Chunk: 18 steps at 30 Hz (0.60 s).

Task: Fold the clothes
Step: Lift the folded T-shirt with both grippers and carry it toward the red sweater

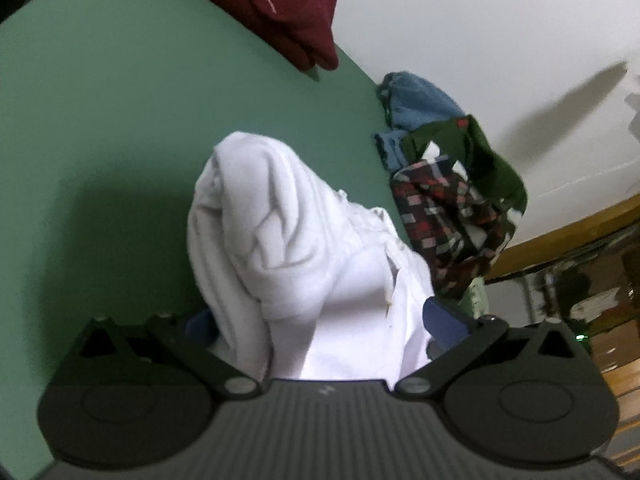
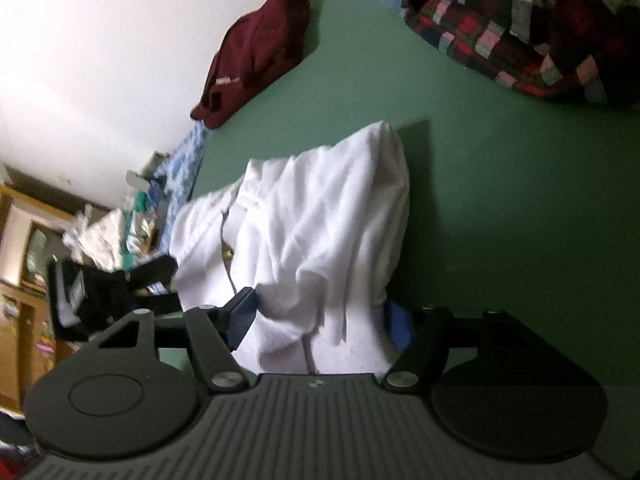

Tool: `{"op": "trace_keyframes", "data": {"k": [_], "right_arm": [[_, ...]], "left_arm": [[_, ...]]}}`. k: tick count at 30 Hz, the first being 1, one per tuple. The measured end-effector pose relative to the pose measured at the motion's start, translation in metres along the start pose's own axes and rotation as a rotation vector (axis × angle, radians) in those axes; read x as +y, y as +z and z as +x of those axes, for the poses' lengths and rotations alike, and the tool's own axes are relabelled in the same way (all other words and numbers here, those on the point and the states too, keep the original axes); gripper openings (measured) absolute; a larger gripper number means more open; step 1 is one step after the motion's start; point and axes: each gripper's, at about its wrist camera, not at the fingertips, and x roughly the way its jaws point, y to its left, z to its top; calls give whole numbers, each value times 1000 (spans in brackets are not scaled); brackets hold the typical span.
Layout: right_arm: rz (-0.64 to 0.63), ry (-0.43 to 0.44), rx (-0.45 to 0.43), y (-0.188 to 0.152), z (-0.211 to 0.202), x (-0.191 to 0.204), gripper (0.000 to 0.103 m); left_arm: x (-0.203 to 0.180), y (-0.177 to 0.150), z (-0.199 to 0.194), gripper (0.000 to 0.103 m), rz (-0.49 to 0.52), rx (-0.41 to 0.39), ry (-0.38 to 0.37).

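A white garment [image 1: 288,220] is bunched in thick folds between the blue pads of my left gripper [image 1: 322,322], whose jaws stand wide with cloth filling the gap. The same white garment [image 2: 320,208] also runs between the fingers of my right gripper [image 2: 318,322], which is shut on a fold of it. The cloth hangs over the green table [image 1: 100,120] and casts a shadow on it. In the right wrist view the black body of the left gripper [image 2: 112,292] sits at the garment's left edge.
A folded maroon garment [image 1: 280,8] lies at the table's far edge by the white wall. A plaid garment [image 1: 448,224], a blue one [image 1: 420,100] and a dark green one [image 1: 488,156] are heaped at the table's side. Cluttered furniture [image 2: 120,232] stands beyond the table.
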Motion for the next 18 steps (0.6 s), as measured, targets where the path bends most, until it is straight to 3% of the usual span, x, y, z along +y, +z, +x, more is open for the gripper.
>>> {"op": "trace_keyframes", "data": {"k": [6, 9, 13, 18], "right_arm": [[-24, 16, 11, 17, 12, 2, 68], [-41, 12, 26, 18, 10, 0, 57], [3, 30, 7, 19, 10, -7, 54], [-74, -18, -20, 18, 15, 5, 48]], "left_arm": [[4, 6, 4, 102, -23, -2, -44], [8, 3, 3, 102, -17, -16, -68], [7, 7, 7, 102, -18, -9, -71], [-6, 5, 10, 102, 51, -5, -8]]}}
